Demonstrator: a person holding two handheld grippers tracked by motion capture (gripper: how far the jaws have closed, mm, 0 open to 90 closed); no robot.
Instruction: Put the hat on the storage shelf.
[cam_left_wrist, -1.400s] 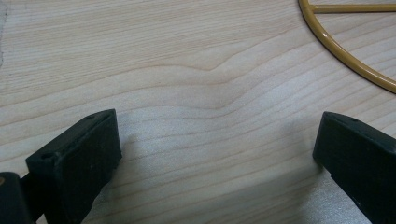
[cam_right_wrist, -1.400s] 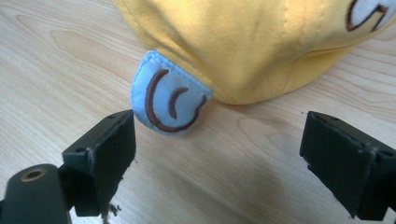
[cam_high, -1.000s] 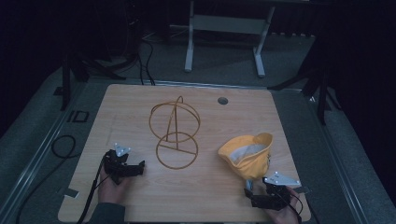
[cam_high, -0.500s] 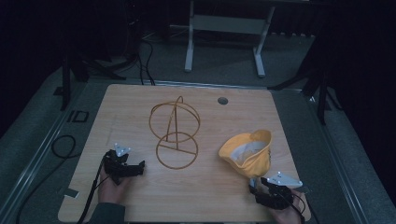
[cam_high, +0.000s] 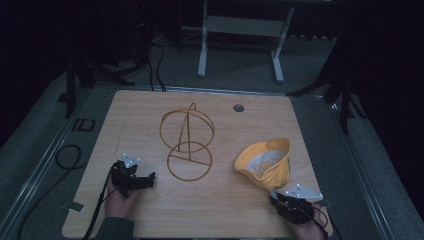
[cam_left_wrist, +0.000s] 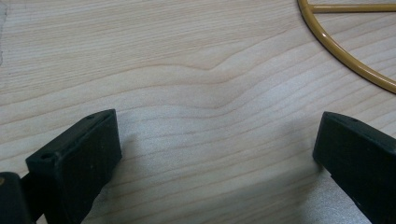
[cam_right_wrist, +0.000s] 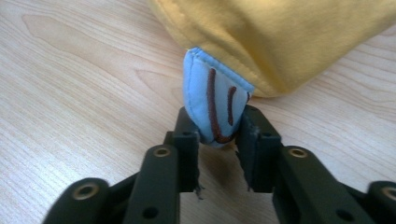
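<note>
The right gripper (cam_right_wrist: 218, 135), whose jaws have just been closing, pinches the blue tab (cam_right_wrist: 215, 100) of the yellow hat (cam_high: 265, 162) at the table's (cam_high: 150, 107) four o'clock. The left gripper (cam_left_wrist: 217, 154) gapes wide, holding nothing. Judging by so shallow a bite, the tab could slip free on lifting.

My high camera sits above the near edge of the worktop (cam_high: 150, 115) and looks forward and down, far enough off to take in the whole board. My left tool (cam_high: 131, 180) camera rides low, very close to the wood, and shares the wire stand (cam_left_wrist: 345, 60) ring with the high view. My right tool (cam_right_wrist: 219, 140) camera looks along its jaws, close up on the yellow hat (cam_right_wrist: 280, 42), which the high view also covers.
</note>
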